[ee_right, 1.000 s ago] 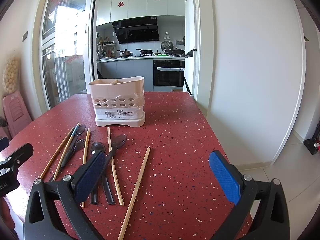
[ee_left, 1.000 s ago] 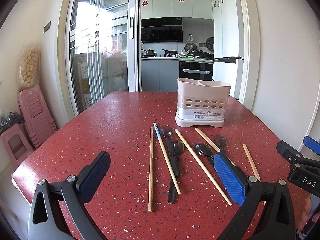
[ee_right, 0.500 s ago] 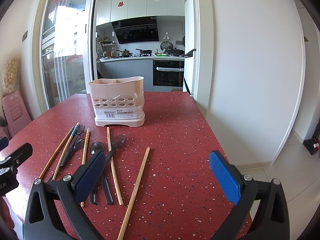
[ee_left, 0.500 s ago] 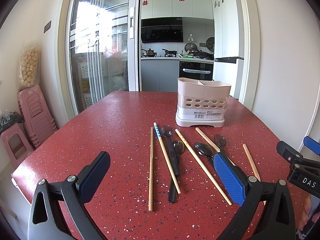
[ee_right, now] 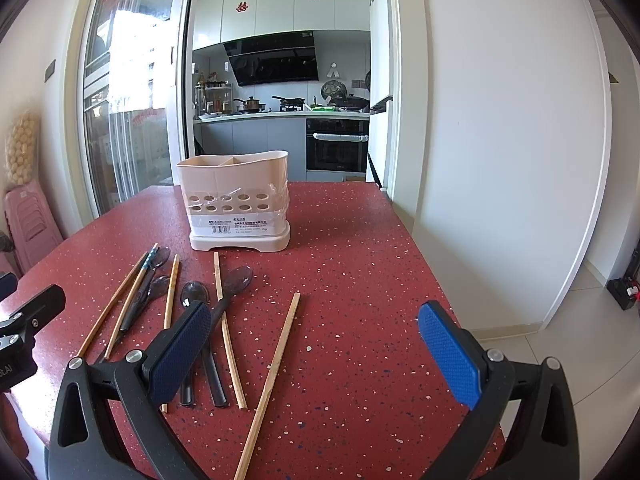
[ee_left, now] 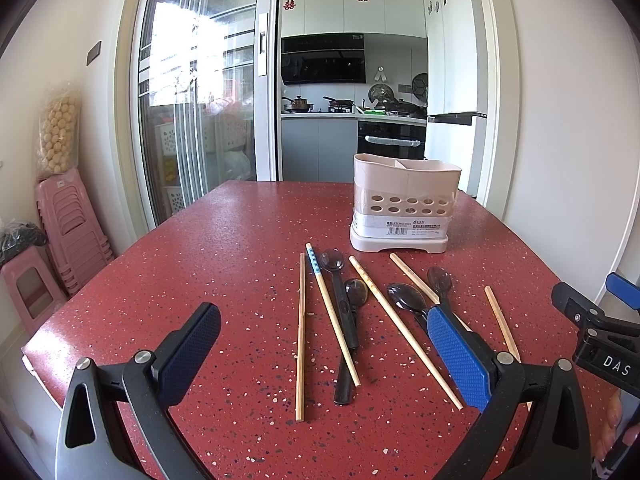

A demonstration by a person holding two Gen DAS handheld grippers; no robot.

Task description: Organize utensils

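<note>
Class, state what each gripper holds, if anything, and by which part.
Nothing is held. The left gripper and right gripper are both open above the table, with the chopsticks lying loose.

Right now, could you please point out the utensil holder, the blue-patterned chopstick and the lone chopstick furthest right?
utensil holder [ee_left: 404, 188] left wrist view, front wall.
blue-patterned chopstick [ee_left: 313, 258] left wrist view, patterned end.
lone chopstick [ee_right: 276, 362] right wrist view, mid-shaft.

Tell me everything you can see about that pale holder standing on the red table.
The holder is a pale pinkish-beige plastic caddy standing upright on the red speckled table. A divider splits its open top into compartments. Two rows of round holes pierce its front, above a barcode label and a wider footed base. Clear wrap clings to it. Nothing shows above its rim.
</note>
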